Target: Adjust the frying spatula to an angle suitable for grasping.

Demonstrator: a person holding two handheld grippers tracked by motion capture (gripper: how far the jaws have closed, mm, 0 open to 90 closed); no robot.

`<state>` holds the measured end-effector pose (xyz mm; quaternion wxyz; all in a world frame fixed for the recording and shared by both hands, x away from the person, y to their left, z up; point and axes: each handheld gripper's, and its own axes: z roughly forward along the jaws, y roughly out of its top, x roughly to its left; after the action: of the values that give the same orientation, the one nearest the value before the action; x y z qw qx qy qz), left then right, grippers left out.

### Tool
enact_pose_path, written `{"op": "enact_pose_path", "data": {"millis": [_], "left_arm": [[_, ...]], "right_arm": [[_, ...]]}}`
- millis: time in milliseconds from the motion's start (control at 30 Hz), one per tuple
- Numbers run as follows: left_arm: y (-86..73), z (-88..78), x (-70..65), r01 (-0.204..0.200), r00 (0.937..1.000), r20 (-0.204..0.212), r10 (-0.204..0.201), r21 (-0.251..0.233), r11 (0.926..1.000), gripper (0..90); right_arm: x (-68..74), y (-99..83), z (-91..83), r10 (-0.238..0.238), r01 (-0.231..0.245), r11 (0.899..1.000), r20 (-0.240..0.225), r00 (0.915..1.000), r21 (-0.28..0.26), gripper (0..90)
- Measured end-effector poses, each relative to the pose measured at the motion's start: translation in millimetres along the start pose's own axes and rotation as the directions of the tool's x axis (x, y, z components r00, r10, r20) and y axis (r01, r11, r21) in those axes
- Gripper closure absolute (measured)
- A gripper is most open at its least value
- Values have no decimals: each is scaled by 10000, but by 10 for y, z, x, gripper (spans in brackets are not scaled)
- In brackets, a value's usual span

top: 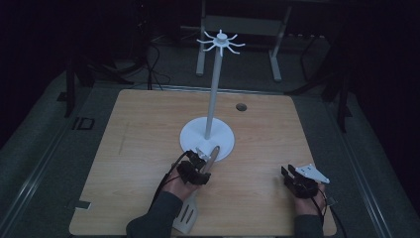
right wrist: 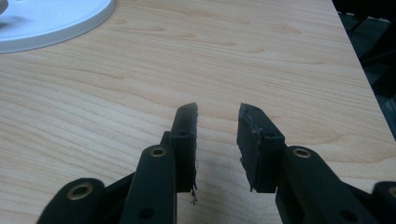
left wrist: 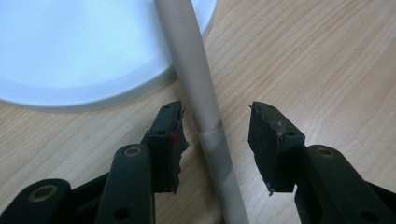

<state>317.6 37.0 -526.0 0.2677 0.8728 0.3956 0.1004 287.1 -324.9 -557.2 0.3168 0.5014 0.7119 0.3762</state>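
while the left gripper [left wrist: 215, 140] reaches forward, its fingers [left wrist: 170, 140] straddle the spatula handle [left wrist: 198, 84], wide open, ungripped.

Black left gripper [left wrist: 215, 140] and right gripper [right wrist: 217, 140]: brass-ringed screw holes behind ragged-edged fingers [left wrist: 168, 140], grey sleeves [top: 158, 215], black cables trailing behind.

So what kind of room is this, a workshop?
Probably a lab recording bench: a bare light wooden table in a dark room, cables on the floor, a white hook-topped stand.
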Motion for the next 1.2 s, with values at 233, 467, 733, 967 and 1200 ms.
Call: {"op": "enact_pose_path", "data": {"millis": [233, 467, 733, 967, 1200], "left_arm": [[13, 146, -14, -155, 9989, -439, 178, 527, 9985, 611], [21, 188, -4, 69, 9990, -439, -45, 551, 9985, 645], [84, 223, -22, 446, 9971, -644, -410, 560, 9974, 694], [93, 209, -24, 760, 9956, -593, -732, 466, 9960, 714], [105, 15, -74, 865, 9954, -360, -883, -482, 9951, 740]], "right_arm": [[-9, 1, -6, 31, -31, 10000, 15, 10000, -48, 679], [-10, 1, -5, 24, -24, 10000, 12, 10000, -44, 679], [-8, 2, -6, 26, -26, 10000, -8, 10000, -53, 678], [-8, 3, -7, 13, -13, 10000, -16, 10000, -60, 678], [-1, 2, 0, -6, 6, 10000, -39, 10000, -24, 678]]}}
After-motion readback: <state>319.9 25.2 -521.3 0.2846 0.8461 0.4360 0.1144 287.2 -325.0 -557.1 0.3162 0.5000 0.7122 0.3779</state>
